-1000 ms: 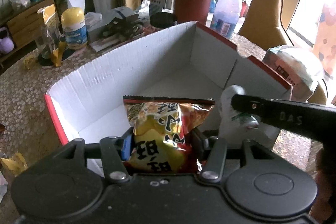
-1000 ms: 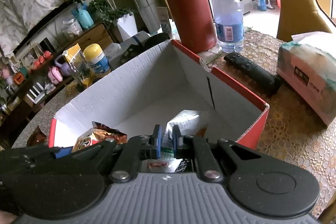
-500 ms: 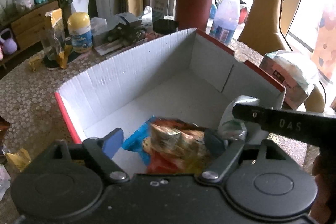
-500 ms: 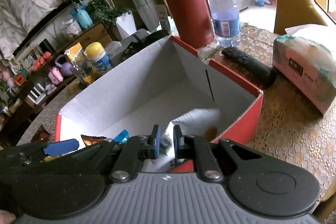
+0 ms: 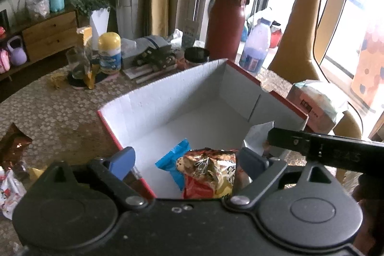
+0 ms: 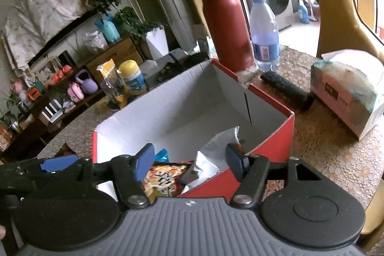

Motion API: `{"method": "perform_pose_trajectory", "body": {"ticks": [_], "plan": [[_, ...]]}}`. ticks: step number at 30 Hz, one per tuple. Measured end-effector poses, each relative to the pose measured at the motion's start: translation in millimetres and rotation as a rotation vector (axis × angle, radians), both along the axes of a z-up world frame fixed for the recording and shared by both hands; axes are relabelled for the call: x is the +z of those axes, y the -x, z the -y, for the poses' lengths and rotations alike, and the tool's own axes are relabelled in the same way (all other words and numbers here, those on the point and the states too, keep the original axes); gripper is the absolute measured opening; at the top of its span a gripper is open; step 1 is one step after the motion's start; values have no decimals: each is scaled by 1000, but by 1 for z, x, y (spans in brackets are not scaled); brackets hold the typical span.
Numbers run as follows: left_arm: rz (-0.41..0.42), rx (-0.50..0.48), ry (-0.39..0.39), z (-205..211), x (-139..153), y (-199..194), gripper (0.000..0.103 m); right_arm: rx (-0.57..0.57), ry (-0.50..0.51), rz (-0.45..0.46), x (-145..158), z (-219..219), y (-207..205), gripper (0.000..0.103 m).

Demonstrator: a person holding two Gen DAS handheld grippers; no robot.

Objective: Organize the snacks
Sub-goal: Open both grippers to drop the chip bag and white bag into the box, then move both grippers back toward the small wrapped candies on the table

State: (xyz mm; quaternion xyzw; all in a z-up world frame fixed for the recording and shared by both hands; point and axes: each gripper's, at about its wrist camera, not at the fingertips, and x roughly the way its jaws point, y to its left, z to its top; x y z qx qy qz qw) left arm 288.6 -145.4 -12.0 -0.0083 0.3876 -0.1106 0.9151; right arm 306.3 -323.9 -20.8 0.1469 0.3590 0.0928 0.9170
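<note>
Both claws hang over the red, white-lined corrugated cardboard box (image 5: 168, 97) on the lace-patterned bench (image 5: 55, 109). The left claw (image 5: 186, 160) is opening wide, nothing pinched; the crinkly orange foil snack bag (image 5: 208, 172) lies below on the box floor beside a blue wrapper (image 5: 174, 160). The right claw (image 6: 189, 160) is opening; a white glossy packet (image 6: 216, 148) sits loose between its blue pads.

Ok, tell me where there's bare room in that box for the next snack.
The far half of the box floor is bare, bordered by its white back walls. The near end is crowded: the blue packet, orange chip bag and white packet lie there, below both opening claws.
</note>
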Motion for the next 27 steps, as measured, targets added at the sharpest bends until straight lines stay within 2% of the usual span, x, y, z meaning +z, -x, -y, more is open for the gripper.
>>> {"method": "perform_pose_trajectory", "body": {"ticks": [6, 8, 12, 18, 27], "plan": [[43, 8, 7, -14, 18, 24, 98, 17, 8, 22, 16, -9, 19, 66], [54, 11, 13, -20, 22, 31, 100, 24, 11, 31, 21, -13, 26, 71], [81, 19, 21, -35, 34, 48, 102, 48, 17, 48, 30, -24, 41, 73], [115, 40, 33, -64, 47, 73, 103, 103, 42, 79, 45, -48, 66, 80], [156, 101, 37, -110, 56, 110, 103, 205, 31, 108, 50, -88, 95, 86]]}}
